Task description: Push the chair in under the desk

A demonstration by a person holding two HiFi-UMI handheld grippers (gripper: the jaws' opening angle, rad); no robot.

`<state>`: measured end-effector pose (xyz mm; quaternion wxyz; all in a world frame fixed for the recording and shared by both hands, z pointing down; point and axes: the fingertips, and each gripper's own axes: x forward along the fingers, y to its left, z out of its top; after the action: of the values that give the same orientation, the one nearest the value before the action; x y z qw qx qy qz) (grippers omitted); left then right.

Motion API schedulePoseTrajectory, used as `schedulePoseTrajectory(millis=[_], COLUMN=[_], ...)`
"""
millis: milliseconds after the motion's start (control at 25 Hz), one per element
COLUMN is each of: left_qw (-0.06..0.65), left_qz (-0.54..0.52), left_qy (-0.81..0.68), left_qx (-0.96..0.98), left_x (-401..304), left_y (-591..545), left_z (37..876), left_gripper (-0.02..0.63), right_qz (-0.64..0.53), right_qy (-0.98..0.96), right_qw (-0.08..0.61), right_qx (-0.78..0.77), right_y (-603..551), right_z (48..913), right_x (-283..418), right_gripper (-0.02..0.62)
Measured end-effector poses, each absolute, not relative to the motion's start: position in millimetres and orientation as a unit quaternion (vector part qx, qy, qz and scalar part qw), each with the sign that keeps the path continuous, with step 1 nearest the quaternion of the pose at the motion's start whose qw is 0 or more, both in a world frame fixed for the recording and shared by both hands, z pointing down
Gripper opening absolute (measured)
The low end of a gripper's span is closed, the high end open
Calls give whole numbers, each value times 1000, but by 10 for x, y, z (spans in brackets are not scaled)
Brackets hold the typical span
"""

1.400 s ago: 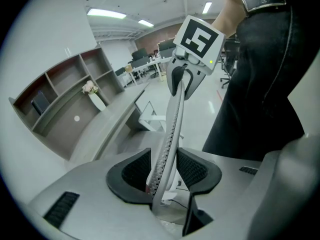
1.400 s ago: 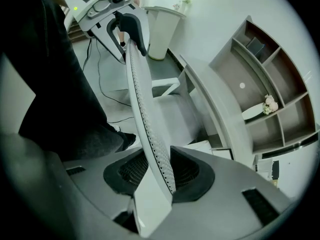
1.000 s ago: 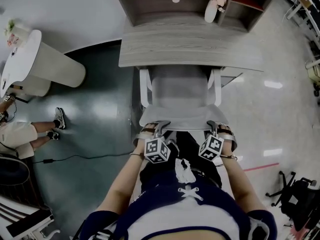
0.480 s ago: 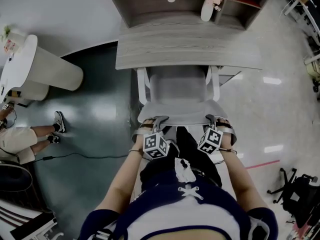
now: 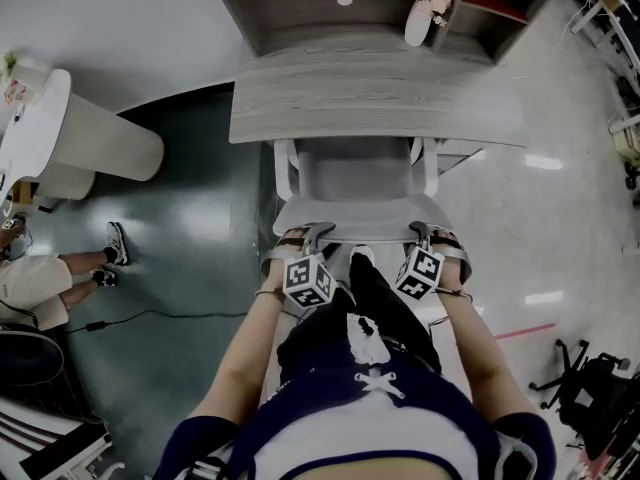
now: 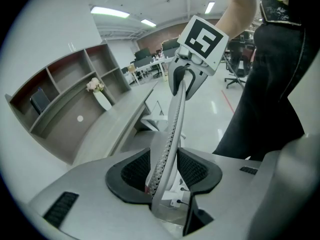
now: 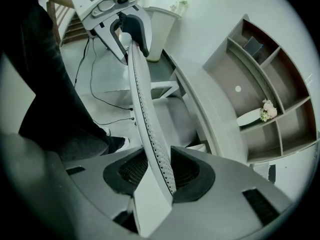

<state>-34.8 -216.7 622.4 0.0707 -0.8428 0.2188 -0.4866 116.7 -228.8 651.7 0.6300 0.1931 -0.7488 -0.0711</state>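
The light grey chair (image 5: 355,173) stands with its seat partly under the wood-grain desk (image 5: 380,93). Its backrest's top edge (image 5: 358,228) faces me. My left gripper (image 5: 305,240) is shut on the left part of that edge, and my right gripper (image 5: 425,236) on the right part. In the left gripper view the mesh backrest (image 6: 172,129) runs up between the pads of the left gripper (image 6: 165,170), with the right gripper (image 6: 186,79) at its far end. The right gripper view shows the backrest (image 7: 145,119) clamped in the right gripper (image 7: 157,173) likewise.
A shelf unit with a white vase of flowers (image 5: 420,16) stands on the desk's far side. A white pedestal table (image 5: 90,148) and a seated person's legs (image 5: 60,268) are at left. A cable (image 5: 150,315) crosses the dark floor. A black office chair (image 5: 590,388) stands at lower right.
The chair has slid forward, further under the desk, and both grippers have moved forward with its backrest. Their hold is unchanged.
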Motion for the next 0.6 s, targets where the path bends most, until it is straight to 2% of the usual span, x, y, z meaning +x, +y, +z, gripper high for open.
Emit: schedulePoseTrajectory(millis=[600], left_qw=[64], left_qz=[-490], left_qy=[217], left_qx=[-842], left_x=[-385], left_y=[-2670], left_z=[6215], left_gripper=[173], right_qz=[-70], right_qy=[-754], right_qw=[627], right_qx=[185], right_y=[-2783], right_z=[6493], right_x=[1107], right_gripper=[121])
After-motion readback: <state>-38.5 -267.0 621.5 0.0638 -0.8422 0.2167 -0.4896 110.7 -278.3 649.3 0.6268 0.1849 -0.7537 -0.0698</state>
